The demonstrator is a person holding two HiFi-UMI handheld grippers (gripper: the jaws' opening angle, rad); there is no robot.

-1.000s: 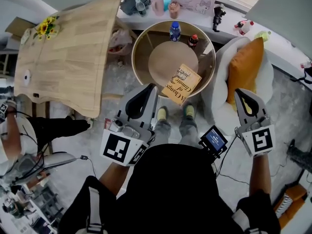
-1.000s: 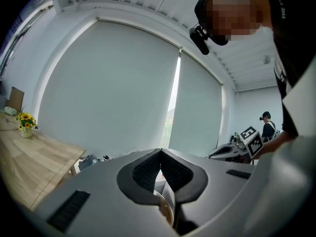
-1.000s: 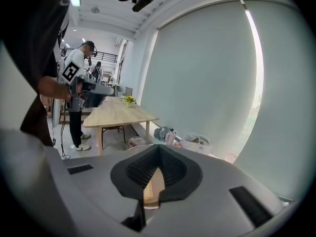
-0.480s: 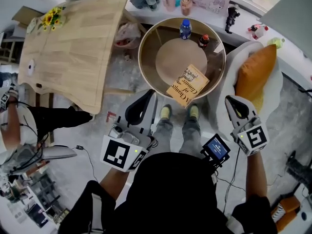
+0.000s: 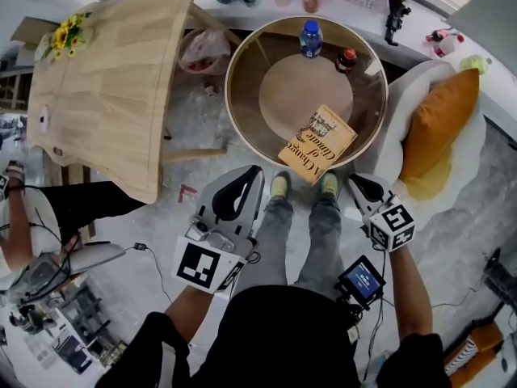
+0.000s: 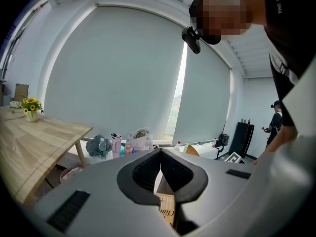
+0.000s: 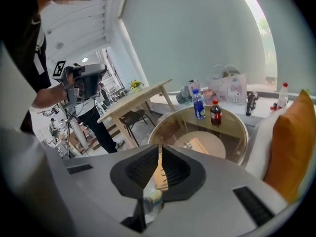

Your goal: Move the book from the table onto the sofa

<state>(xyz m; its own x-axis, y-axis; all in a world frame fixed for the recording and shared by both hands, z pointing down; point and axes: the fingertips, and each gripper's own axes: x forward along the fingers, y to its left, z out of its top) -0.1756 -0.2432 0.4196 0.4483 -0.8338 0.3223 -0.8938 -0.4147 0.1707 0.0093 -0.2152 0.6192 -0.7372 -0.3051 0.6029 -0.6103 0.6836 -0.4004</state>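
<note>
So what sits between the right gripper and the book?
In the head view, only the table's rim separates the right gripper from the book. A shoe stands just beside that line.

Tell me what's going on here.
A person stands at the round wood-rimmed glass table, a claw in each hand. The left claw and right claw are both shut and empty, short of the tan paperback book lying near the table's edge. The white sofa holds only an orange cushion.
</note>
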